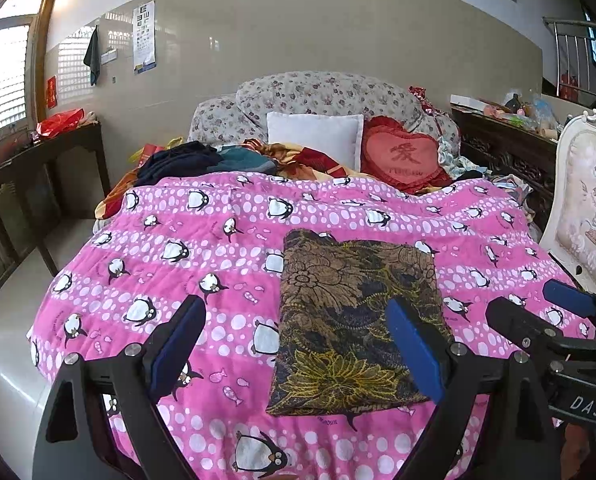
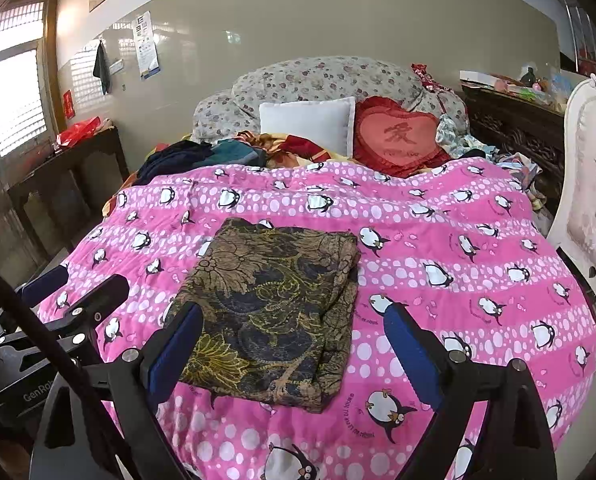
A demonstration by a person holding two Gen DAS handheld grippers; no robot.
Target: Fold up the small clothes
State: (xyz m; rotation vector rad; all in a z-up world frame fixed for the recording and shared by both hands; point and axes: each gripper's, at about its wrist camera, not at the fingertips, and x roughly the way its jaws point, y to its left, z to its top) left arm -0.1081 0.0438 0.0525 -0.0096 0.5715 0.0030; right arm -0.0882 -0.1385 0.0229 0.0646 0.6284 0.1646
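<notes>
We note the folded brown garment [image 1: 358, 320] lying flat mid-quilt on the pink penguin quilt [image 1: 177, 240], both our left gripper [image 1: 298, 352] and right gripper [image 2: 293, 356] spread empty, "DAS" [image 1: 586, 406] readable near right.

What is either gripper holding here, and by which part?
Nothing. Both the left gripper and right gripper are open and empty; the folded cloth lies free on the quilt.

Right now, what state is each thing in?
Patterned garment: folded into a flat rectangle, lying on the quilt, not held.
Pink penguin quilt: spread across the bed.
Left gripper: jaws open, empty.
Right gripper: jaws open, empty.
</notes>
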